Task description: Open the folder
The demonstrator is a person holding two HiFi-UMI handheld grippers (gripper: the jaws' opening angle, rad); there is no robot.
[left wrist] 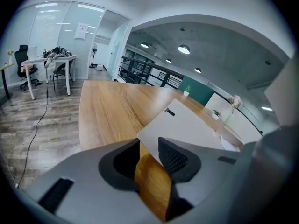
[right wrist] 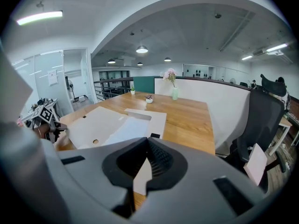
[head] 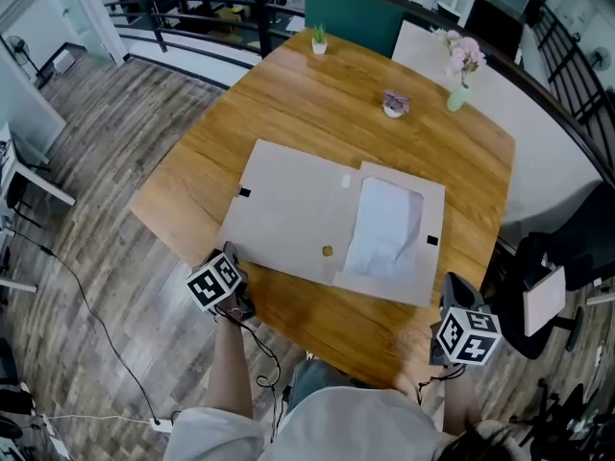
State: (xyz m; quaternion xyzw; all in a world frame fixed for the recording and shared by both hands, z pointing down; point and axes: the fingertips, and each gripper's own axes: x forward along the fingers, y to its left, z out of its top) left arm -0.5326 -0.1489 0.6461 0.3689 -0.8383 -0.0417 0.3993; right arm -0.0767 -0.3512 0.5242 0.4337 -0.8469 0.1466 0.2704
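Beige folder (head: 298, 209) corner pinched in right gripper's (right wrist: 145, 148) fingers (right wrist: 162, 158)

Surface (head: 288, 104): light-brown wood, angled edges
Potted plant (head: 318, 38): small, white pot, at the far edge
Vase (head: 460, 77): pale green, pink flowers, at the far right edge
Bowl (head: 395, 106): small, white, purple contents, just left of the vase
Office chair (head: 577, 238): black, right of the surface
Floor (head: 106, 152): grey-brown planks
Railing (head: 183, 10): black bars, beyond the far edge
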